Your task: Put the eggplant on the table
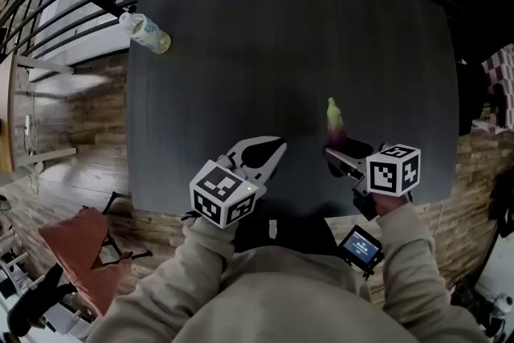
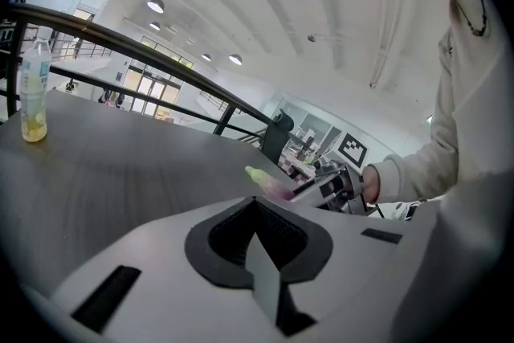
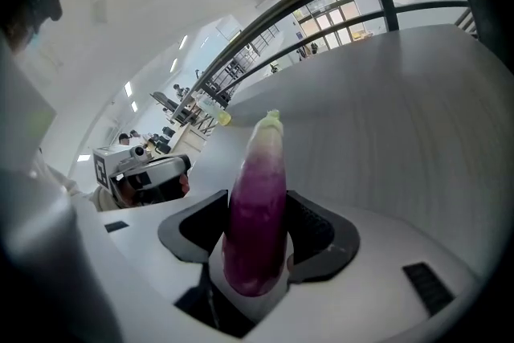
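Eggplant: The long purple eggplant with a pale green tip (image 3: 257, 205) is in the tool in your right hand. It is over the near right part of the bench. Its fat purple end sits between the jaws, and its green tip pokes out past them.
Right tool: Your right tool (image 3: 259, 241) is clamped on the eggplant, with one dark pad on each side of the fat end.
Left tool: Your left tool (image 2: 257, 203) has its jaws together and nothing is in them. It hangs over the near edge of the bench, close to the right tool.
Bench: The wide dark grey bench (image 1: 241, 52) is bare around the eggplant. I cannot tell if the eggplant touches the top yet. I think it does not.
Bottle: A clear plastic bottle with yellow drink in it (image 1: 147, 32) is at the far left corner, well apart from the eggplant.
How it will feel: I think it is light. The skin looks smooth and shiny, so it may slip. It is round, so it may roll when you let go. I cannot tell if it is soft or hard.
Where to hold: Keep the pads on the fat purple part. The thin green tip gives them little to grab.
Next: Bring it down until it lies on the bench, then open the jaws slowly.
Watch out: It is near the front edge, so it might roll off.
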Demonstrator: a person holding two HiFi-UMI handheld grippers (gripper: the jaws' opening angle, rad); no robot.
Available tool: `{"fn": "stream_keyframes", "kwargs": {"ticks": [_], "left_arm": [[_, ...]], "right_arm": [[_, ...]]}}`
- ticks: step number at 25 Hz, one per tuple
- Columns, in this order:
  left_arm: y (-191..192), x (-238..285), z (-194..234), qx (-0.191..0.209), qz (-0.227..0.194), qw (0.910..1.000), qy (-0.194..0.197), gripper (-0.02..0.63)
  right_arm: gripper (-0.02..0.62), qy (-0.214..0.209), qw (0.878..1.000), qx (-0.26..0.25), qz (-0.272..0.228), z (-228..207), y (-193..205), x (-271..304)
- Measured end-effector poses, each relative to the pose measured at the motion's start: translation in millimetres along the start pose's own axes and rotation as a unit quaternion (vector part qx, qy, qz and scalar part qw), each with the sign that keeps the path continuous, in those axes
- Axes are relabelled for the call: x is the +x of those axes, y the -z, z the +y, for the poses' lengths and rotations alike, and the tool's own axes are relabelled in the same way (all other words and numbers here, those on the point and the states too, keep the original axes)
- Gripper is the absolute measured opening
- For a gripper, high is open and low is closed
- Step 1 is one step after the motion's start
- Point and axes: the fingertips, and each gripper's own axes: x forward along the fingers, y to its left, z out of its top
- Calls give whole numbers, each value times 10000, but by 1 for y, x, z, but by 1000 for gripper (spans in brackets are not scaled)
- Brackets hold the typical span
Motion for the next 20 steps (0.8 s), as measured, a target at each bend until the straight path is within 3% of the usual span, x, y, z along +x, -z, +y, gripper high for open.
{"fn": "stream_keyframes", "kwargs": {"ticks": [8, 13, 20], "left_arm": [[21, 8, 2, -167, 245, 9996, 17, 5], [35, 9, 6, -234, 323, 9992, -4, 5], [50, 10, 12, -335, 425, 9985, -48, 5]], "right_arm": [[236, 365, 9988, 30, 323, -26, 23, 15], [236, 332, 9986, 273, 322, -30, 27, 25], [236, 561, 9971, 181, 484, -41, 36, 34]]}}
